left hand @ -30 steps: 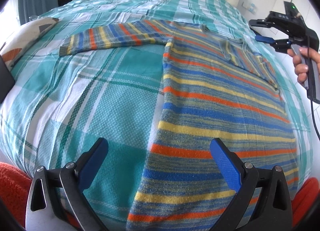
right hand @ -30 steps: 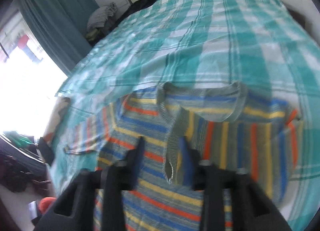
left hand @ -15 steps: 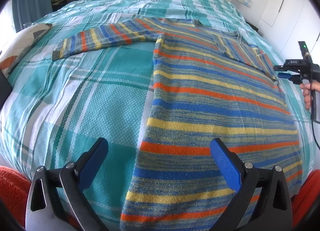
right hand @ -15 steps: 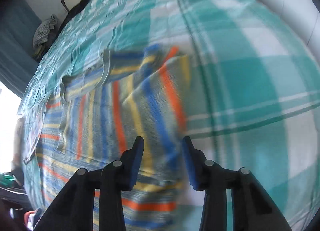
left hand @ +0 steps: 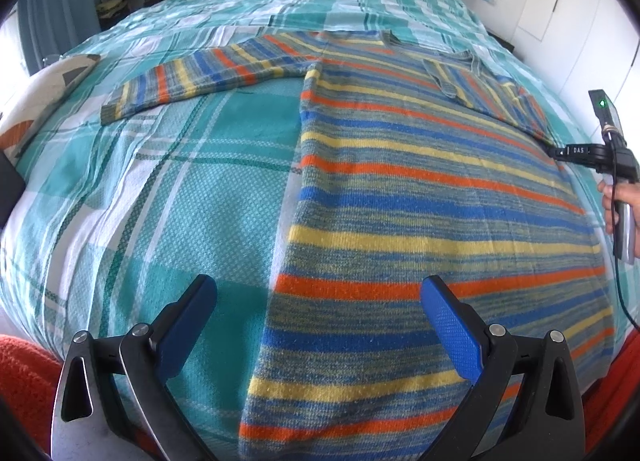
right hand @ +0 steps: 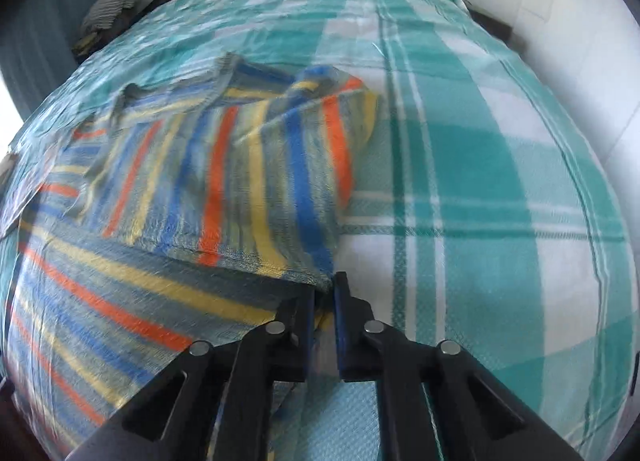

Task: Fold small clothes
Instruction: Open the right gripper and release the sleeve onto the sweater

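Teal plaid bedspread [left hand: 168, 197] is covering the whole bed, bearing a striped knit sweater [left hand: 420, 197] that is lying flat toward 3 o'clock in the left view, one sleeve [left hand: 208, 77] reaching to 10 o'clock. Left gripper [left hand: 316, 321] is hovering with jaws wide over the hem. Right gripper [right hand: 322, 303] is pinching the sweater's folded edge, jaws narrow. Its body is showing "DAS" lettering [left hand: 579, 150] at 3 o'clock.

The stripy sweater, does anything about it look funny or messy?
A bit lopsided. The stripy sweater lies flat on the bed with one sleeve stretched out sideways, the other sleeve folded over its body. The right claw pinches its edge.
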{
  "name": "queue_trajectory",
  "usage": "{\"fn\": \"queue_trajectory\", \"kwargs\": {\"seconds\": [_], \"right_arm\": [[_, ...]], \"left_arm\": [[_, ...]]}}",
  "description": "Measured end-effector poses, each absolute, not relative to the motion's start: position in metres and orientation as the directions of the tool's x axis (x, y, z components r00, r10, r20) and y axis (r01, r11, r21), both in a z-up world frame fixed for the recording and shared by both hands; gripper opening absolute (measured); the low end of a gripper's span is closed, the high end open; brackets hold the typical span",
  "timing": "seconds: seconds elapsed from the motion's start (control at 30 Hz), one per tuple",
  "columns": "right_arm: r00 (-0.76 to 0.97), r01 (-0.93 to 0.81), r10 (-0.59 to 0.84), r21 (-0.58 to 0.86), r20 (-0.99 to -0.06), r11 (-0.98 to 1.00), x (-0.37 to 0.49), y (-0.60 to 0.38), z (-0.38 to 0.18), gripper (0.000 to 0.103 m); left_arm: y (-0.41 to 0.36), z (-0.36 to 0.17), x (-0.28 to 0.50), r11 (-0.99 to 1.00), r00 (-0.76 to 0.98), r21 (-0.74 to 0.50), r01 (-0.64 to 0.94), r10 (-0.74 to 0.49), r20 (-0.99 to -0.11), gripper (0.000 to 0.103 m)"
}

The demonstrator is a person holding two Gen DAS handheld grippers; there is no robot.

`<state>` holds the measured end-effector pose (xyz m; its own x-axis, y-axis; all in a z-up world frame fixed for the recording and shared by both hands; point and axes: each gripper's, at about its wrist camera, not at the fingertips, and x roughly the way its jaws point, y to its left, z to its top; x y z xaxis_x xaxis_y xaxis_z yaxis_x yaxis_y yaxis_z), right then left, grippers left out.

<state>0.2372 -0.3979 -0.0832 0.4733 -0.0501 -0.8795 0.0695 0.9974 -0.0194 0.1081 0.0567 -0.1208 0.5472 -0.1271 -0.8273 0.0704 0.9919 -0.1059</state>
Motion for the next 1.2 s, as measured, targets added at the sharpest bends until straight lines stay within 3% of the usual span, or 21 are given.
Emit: {"fn": "queue_trajectory", "kwargs": {"seconds": [0.13, 0.27, 0.47, 0.63, 0.77, 0.83, 0.93, 1.07, 1.13, 1.2], "right_arm": [[0.501, 0.031, -0.083, -0.077, -0.862, 0.997, 0.233, -0.391, -0.084, 0.005], [0.511, 0.038, -0.051, -0.037, -0.858, 0.999, 0.219, -0.398, -0.069, 0.033], [0.484, -0.069, 0.149, 0.132, -0.862, 0.989, 0.169, -0.388, -0.044, 0.033], [0.366, -0.195, 0.327, 0.272, -0.871, 0.942, 0.100, -0.359, -0.059, 0.033], [0.342, -0.102, 0.156, 0.129, -0.927, 0.986, 0.055, -0.373, -0.079, 0.025], [0.389, -0.040, 0.098, 0.089, -0.916, 0.995, 0.040, -0.377, -0.065, 0.026], [0.446, -0.110, 0.173, 0.138, -0.878, 0.984, 0.015, -0.352, -0.040, 0.027], [0.360, -0.210, 0.261, 0.195, -0.896, 0.958, -0.007, -0.311, -0.061, 0.045], [0.327, -0.170, 0.152, 0.100, -0.933, 0.980, -0.015, -0.309, -0.085, 0.045], [0.384, -0.148, 0.141, 0.089, -0.913, 0.985, -0.024, -0.311, -0.082, 0.045]], "left_arm": [[0.060, -0.121, 0.110, 0.991, 0.544, -0.119, 0.063, -0.134, -0.828, 0.102], [0.063, -0.118, 0.110, 0.989, 0.550, -0.132, 0.059, -0.143, -0.823, 0.102], [0.057, -0.109, 0.104, 0.986, 0.583, -0.137, 0.098, -0.169, -0.795, 0.102], [0.028, -0.119, 0.093, 0.965, 0.524, -0.103, 0.240, -0.218, -0.824, 0.102], [0.003, -0.135, 0.082, 0.945, 0.482, 0.025, 0.326, -0.143, -0.864, 0.102], [0.000, -0.129, 0.079, 0.938, 0.487, 0.009, 0.346, -0.171, -0.857, 0.102], [0.002, -0.125, 0.078, 0.940, 0.476, -0.044, 0.339, -0.211, -0.854, 0.102], [0.004, -0.131, 0.083, 0.952, 0.452, -0.036, 0.304, -0.178, -0.874, 0.102], [0.017, -0.124, 0.085, 0.959, 0.450, -0.073, 0.275, -0.195, -0.871, 0.102], [0.043, -0.111, 0.097, 0.966, 0.477, -0.134, 0.220, -0.226, -0.849, 0.102]]}}
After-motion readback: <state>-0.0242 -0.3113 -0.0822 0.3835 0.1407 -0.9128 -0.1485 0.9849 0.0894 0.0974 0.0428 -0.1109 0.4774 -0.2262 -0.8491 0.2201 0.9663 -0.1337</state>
